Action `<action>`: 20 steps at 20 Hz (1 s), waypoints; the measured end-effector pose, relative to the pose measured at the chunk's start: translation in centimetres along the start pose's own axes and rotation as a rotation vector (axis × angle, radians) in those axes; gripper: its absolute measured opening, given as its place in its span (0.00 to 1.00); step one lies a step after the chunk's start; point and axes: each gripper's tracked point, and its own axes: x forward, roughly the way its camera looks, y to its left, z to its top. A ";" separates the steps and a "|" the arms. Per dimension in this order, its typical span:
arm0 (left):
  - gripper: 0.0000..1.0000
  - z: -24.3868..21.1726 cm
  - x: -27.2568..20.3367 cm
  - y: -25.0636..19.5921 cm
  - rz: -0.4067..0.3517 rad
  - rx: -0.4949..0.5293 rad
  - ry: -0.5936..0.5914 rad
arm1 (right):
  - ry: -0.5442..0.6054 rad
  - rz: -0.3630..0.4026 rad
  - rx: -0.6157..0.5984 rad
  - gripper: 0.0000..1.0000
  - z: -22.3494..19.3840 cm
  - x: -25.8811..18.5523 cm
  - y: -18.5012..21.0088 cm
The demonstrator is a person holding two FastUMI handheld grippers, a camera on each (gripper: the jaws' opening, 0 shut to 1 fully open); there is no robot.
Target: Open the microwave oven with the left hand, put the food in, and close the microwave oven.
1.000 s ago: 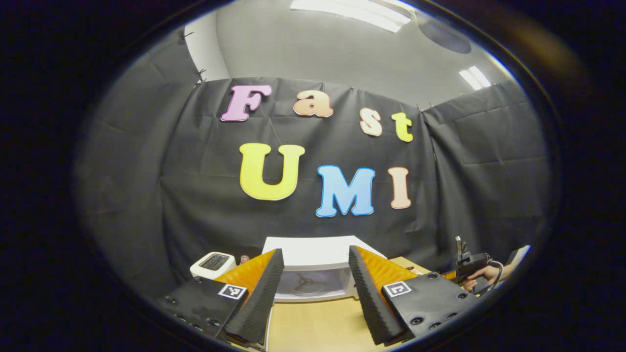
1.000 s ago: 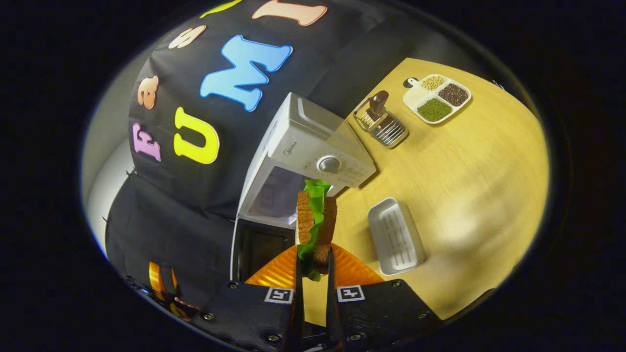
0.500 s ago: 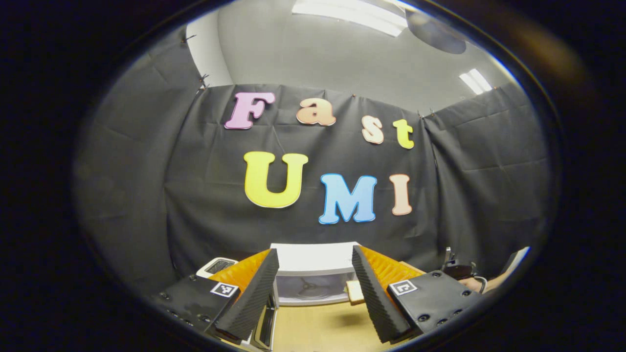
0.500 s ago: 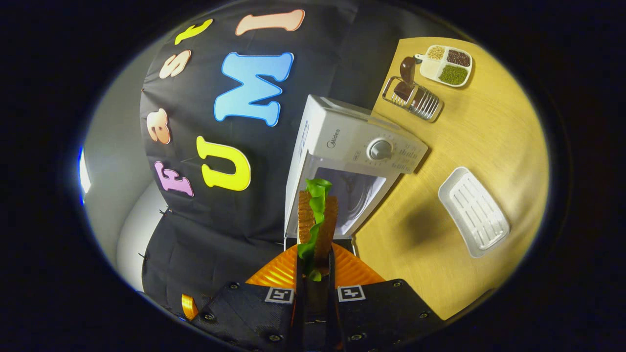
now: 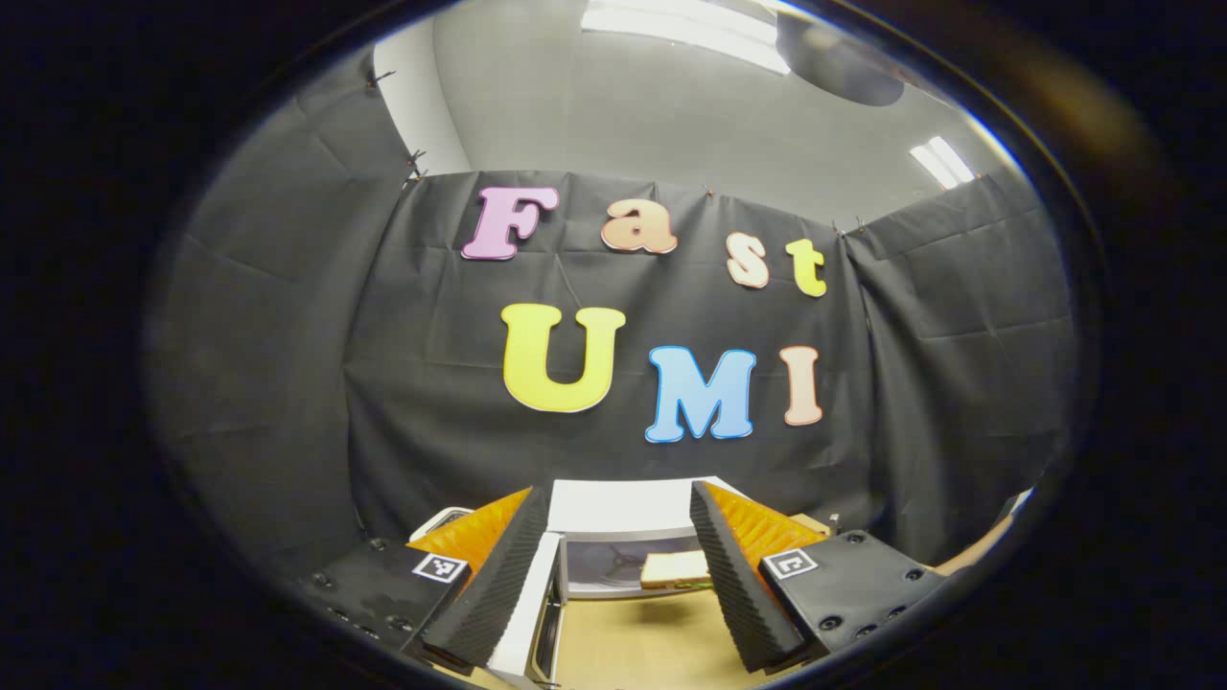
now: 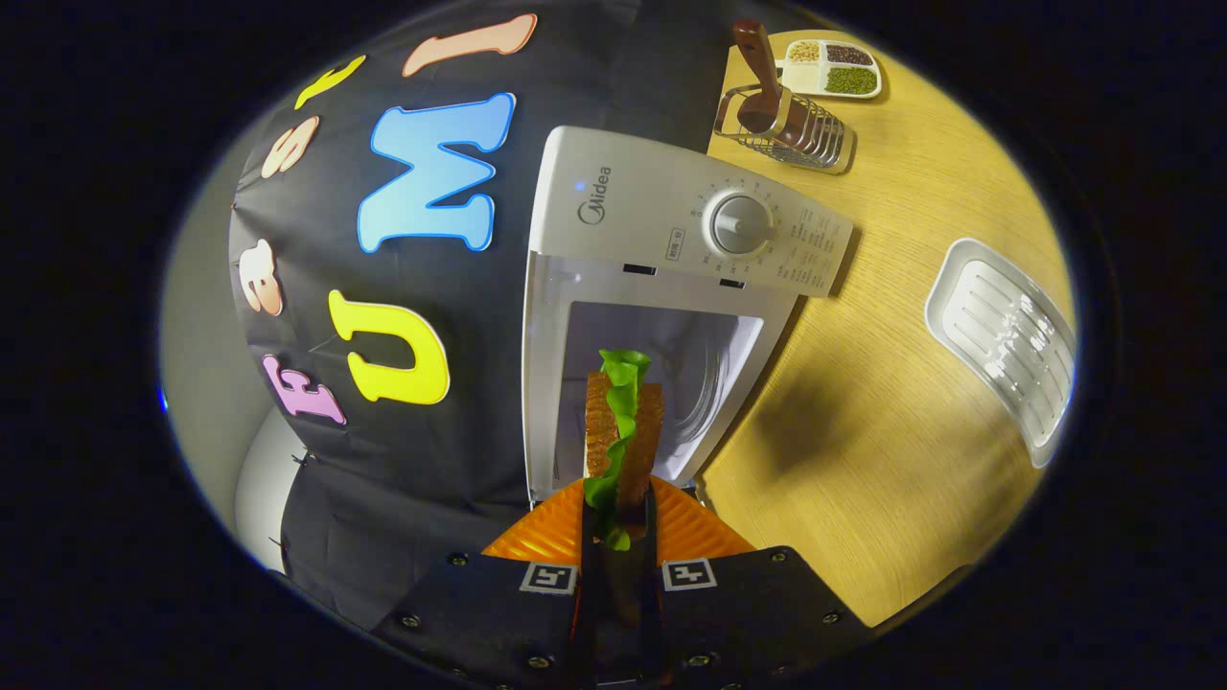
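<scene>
Right gripper (image 6: 618, 537) jaws clamped on sandwich (image 6: 621, 436), now at open microwave (image 6: 671, 278) mouth, closer than before | left gripper (image 5: 613, 575) jaws apart, idle | insertion imminent

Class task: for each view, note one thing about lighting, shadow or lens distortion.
Left gripper view: ceiling lights glare bright white, and the fisheye bows the cloth wall. Right gripper view: a soft dark shadow lies on the table beside the microwave; the lens curves the microwave's straight edges; the sandwich is sharp.
</scene>
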 end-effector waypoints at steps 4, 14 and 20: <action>0.96 -1.4 -0.4 1.5 0.024 0.005 0.032 | -0.069 -0.071 0.028 0.18 0.3 5.0 -1.0; 0.96 -3.3 -1.7 7.1 0.147 -0.035 0.071 | -0.275 -0.087 0.190 0.18 1.6 13.4 -1.3; 0.96 -4.3 -2.7 9.5 0.211 -0.023 0.111 | -0.365 -0.125 0.159 0.18 2.4 17.4 -2.2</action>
